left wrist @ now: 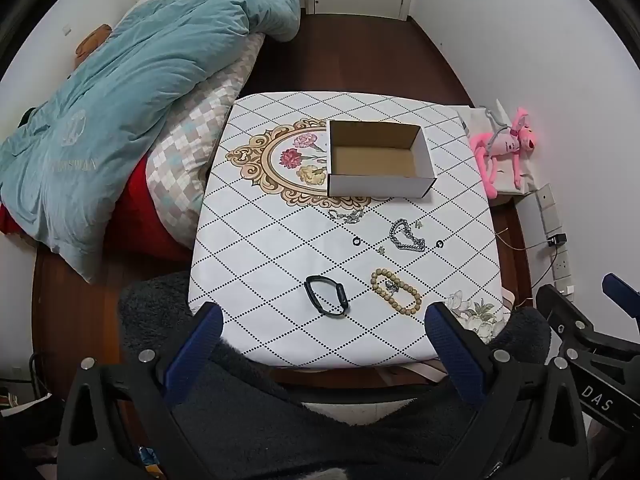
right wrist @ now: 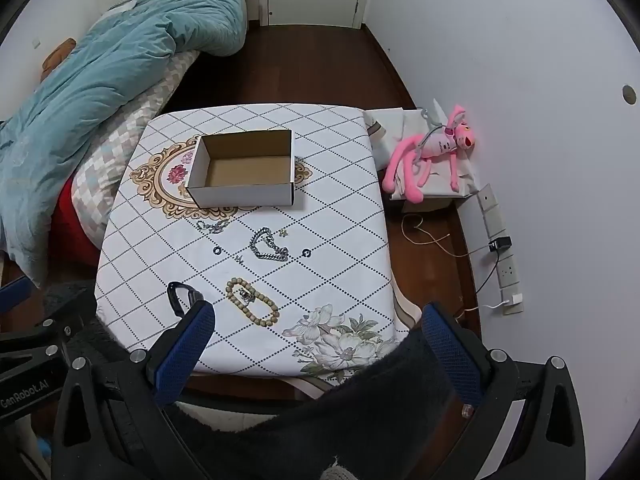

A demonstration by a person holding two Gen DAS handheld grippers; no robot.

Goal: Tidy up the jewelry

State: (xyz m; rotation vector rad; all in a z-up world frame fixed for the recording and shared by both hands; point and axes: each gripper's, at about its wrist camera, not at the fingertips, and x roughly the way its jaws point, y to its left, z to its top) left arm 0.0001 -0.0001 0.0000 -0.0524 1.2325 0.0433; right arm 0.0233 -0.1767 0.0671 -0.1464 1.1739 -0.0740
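Observation:
An open, empty cardboard box [left wrist: 380, 159] [right wrist: 244, 168] stands at the far middle of the table [left wrist: 248, 248] [right wrist: 340, 240]. In front of it lie a thin silver chain [left wrist: 347, 216] [right wrist: 211, 226], a thick silver chain bracelet [left wrist: 406, 235] [right wrist: 269, 245], two small black rings [left wrist: 356, 241] [left wrist: 440, 244], a beige bead bracelet [left wrist: 396, 292] [right wrist: 252, 301] and a black band [left wrist: 326, 295] [right wrist: 182, 298]. My left gripper [left wrist: 324, 320] is open, above the table's near edge. My right gripper [right wrist: 318, 316] is open, near the front right corner.
A bed with a teal duvet [left wrist: 120, 92] [right wrist: 100, 60] lies left of the table. A pink plush toy [left wrist: 504, 148] [right wrist: 432, 152] lies on a box to the right by the wall. Cables and sockets [right wrist: 500, 248] run along the right wall. Dark fleece [left wrist: 300, 420] lies below the grippers.

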